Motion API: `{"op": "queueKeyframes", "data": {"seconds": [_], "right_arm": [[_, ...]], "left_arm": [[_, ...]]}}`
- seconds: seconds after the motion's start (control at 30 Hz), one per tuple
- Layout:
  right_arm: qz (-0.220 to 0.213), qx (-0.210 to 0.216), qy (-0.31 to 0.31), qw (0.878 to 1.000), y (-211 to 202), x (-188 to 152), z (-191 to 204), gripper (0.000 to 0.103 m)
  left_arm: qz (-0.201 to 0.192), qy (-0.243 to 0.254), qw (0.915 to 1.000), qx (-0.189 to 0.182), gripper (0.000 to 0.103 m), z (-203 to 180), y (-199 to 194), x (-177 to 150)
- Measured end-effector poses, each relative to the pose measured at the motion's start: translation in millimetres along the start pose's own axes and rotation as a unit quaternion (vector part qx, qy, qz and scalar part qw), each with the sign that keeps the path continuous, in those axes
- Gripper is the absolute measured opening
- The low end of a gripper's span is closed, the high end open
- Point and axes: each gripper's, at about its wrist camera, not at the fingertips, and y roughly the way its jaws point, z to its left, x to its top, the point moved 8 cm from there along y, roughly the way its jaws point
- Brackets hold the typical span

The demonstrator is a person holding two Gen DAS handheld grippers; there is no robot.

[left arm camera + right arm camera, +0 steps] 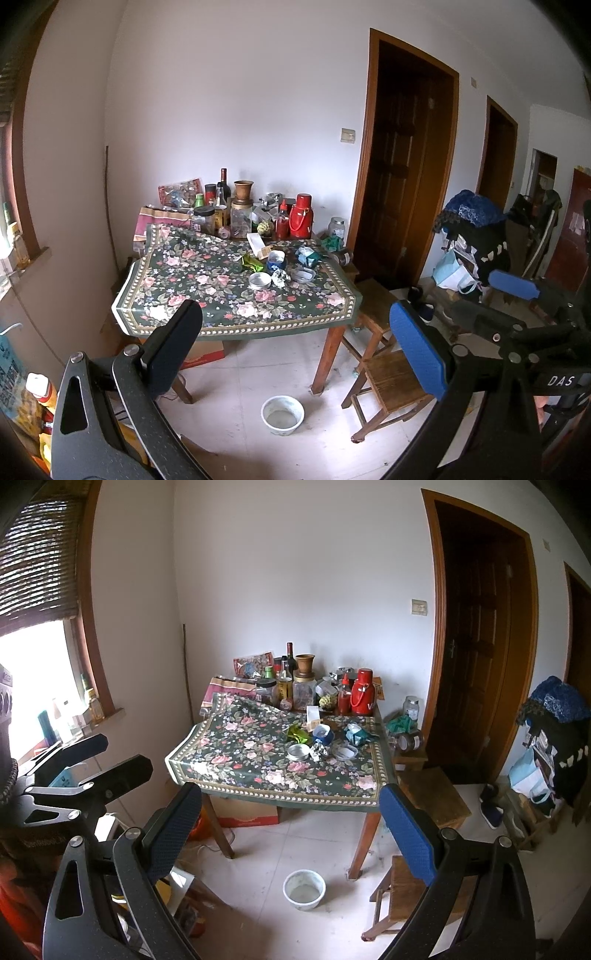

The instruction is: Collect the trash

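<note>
Both grippers, left gripper [295, 328] and right gripper [291, 819], gape wide, empty, well short of floral-cloth wooden table [207, 295]. Risk: crumpled green foil wrapper [253, 263] sits among lidded round metal tin [259, 280] and glass jars; careless grab topples keepers.

This is a lived-in room of a home, used for eating and storage. A wooden table [364, 834] against the white wall wears a dark floral tablecloth [258, 753] and is crowded at the back with household goods: a red thermos [364, 698], a wine bottle [290, 655], glass jars [303, 692] and a sauce bottle [344, 698]. Low wooden stools [391, 384] stand beside it on a pale tiled floor, where a white bowl [304, 884] sits. Brown panelled doors [476, 635] open off the wall, a window [33, 686] has a woven blind [37, 554], and clothes and bags [469, 251] are heaped at the right
</note>
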Motion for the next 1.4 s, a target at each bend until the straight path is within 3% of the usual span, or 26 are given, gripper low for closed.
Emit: {"op": "queueKeyframes", "data": {"seconds": [0.63,0.93,1.17,1.4], "right_arm": [[-0.006,0.009,0.005,1.000,11.4,8.5,-33.4,0.096],[0.008,-0.007,0.015,1.000,38.6,13.9,-59.4,0.096],[0.021,-0.036,0.035,0.999,82.9,22.0,-78.4,0.096],[0.046,-0.071,0.056,0.995,151.5,39.6,-87.8,0.096]], "left_arm": [[0.001,0.000,0.9998,0.021,0.102,-29.3,23.2,5.0],[0.016,-0.006,0.9985,0.051,0.102,-27.2,54.2,10.3],[0.027,-0.006,0.9981,0.055,0.102,-0.7,105.7,25.0],[0.042,-0.004,0.9983,0.040,0.102,43.8,184.0,51.7]]}}
